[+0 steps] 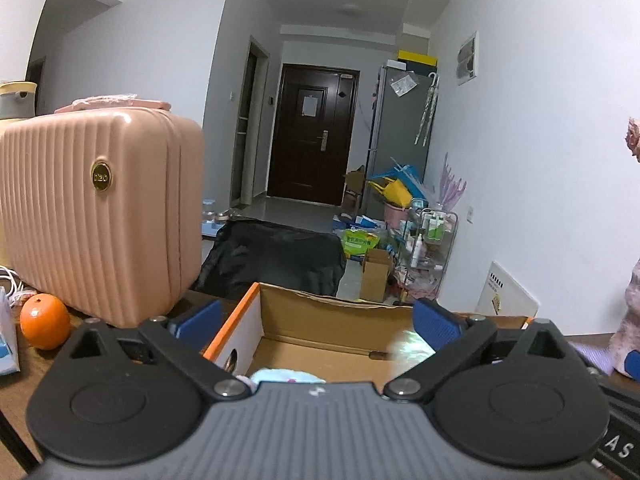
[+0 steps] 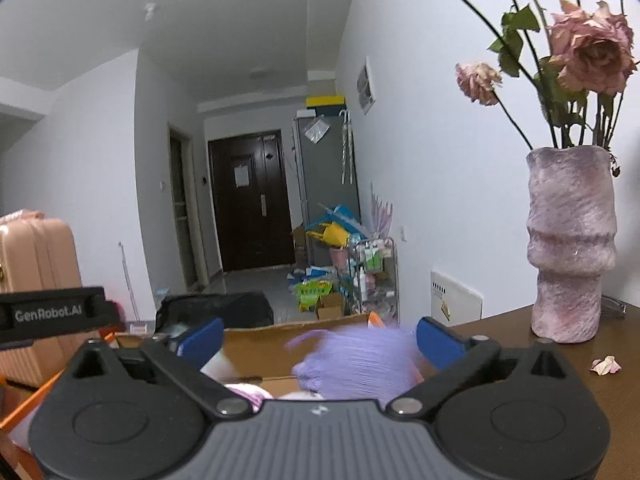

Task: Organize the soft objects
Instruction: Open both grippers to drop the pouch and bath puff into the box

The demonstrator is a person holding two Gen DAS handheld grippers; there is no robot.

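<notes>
Black bar (image 2: 48, 314) reads "GenRobot.AI"; left gripper (image 1: 316, 320) and right gripper (image 2: 320, 338) gape wide, gripping nothing.

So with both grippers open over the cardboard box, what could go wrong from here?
1. The purple fluffy toy is blurred between the open right gripper; it may land on the cardboard box rim and tumble out.
2. The vase of dried flowers stands close on the right; a wide swing could topple it.
3. The orange beside the left gripper could get nudged and roll.
</notes>
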